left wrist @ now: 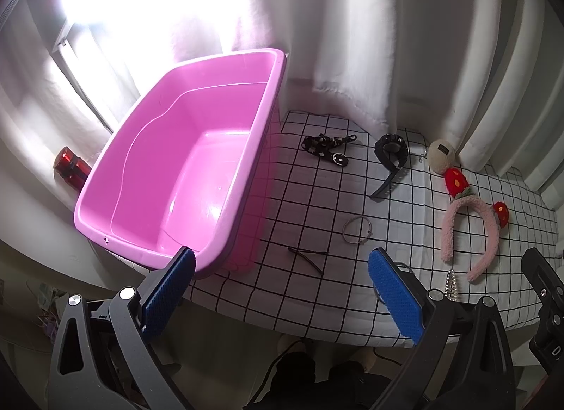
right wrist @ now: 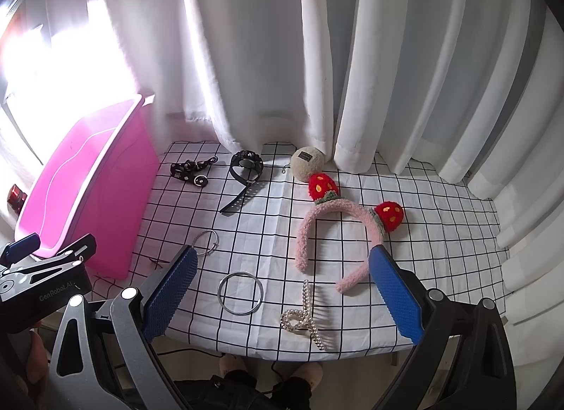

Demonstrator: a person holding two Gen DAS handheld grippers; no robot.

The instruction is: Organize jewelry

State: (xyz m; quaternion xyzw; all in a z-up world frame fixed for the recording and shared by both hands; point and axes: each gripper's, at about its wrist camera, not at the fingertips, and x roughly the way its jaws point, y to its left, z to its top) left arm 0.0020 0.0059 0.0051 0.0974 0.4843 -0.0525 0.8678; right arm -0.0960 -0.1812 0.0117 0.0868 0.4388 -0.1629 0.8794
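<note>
Jewelry lies scattered over the checked cloth of the counter (right wrist: 405, 219), none of it yet in the pink tub (left wrist: 183, 149), which looks empty and stands at the left of both views, presumably as the place where the pieces are to be gathered. In the right wrist view a silver bangle (right wrist: 240, 293) sits at lower centre, and a pearl hair clip (right wrist: 306, 318) lies just beside it, close to the counter's front edge. A thinner silver ring (right wrist: 207, 243) is above and left of the bangle, near the tub's wall. A plush pink headband (right wrist: 338, 230) with red strawberry ears curves across the middle right. Toward the upper centre, by the curtain (right wrist: 370, 57), lie a black watch (right wrist: 245, 170), a dark patterned strap (right wrist: 190, 172) and a round beige plush charm (right wrist: 307, 162). In the left wrist view a thin dark hairpin (left wrist: 306, 258) rests at lower centre, just beside the tub.

Both tongs are spread and hold nothing: the left tongs (left wrist: 280, 290) hang over the front edge beside the tub's near corner, and the right tongs (right wrist: 282, 290) frame the bangle and pearl clip, seemingly the handiest first pick.

Room is fair: pieces lie mostly apart, though the front edge and the curtain behind limit reach. A red bottle (left wrist: 70, 167) stands beyond the tub, at far left.
</note>
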